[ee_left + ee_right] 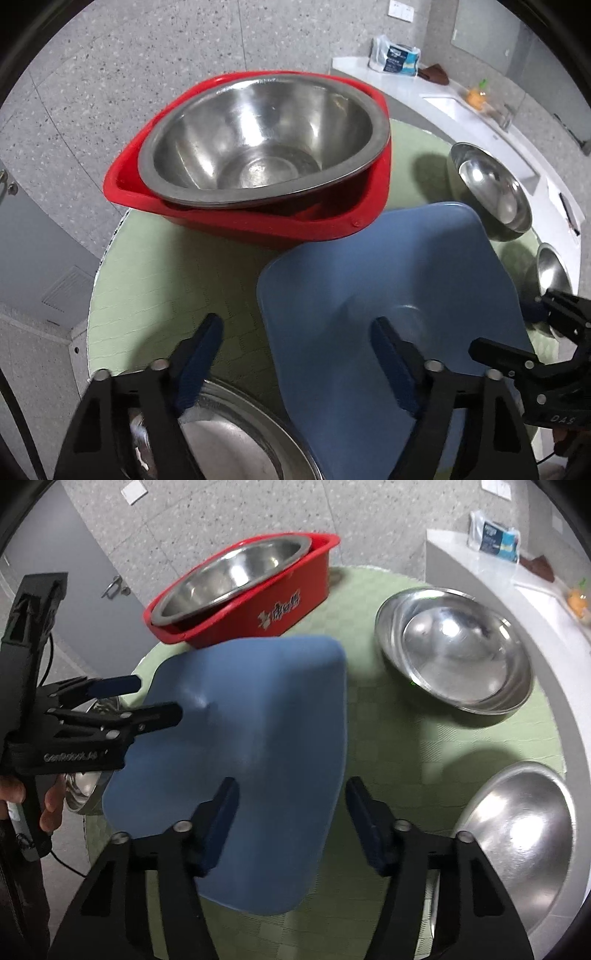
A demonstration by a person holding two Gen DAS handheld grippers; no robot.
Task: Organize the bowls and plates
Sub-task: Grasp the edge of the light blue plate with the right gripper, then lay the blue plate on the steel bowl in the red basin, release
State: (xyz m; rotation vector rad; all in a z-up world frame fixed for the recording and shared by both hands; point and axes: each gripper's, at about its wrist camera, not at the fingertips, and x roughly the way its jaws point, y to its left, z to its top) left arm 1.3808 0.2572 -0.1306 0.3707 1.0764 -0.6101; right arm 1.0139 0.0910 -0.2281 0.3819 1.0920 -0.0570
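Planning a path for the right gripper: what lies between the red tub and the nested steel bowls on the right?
Only bare green mat separates the red tub from the nested steel bowls; the right wrist view shows it.

The blue basin [251, 746] hides most of a steel bowl [83, 794] — edges blurred.

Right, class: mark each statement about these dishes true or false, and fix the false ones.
1. A steel bowl sits inside the red tub. True.
2. The blue tub is stacked in the red tub. False: it is outside, in front of the red tub.
3. The left gripper and the right gripper both have open jaws. True.
4. The table mat is yellow. False: it is pale green.
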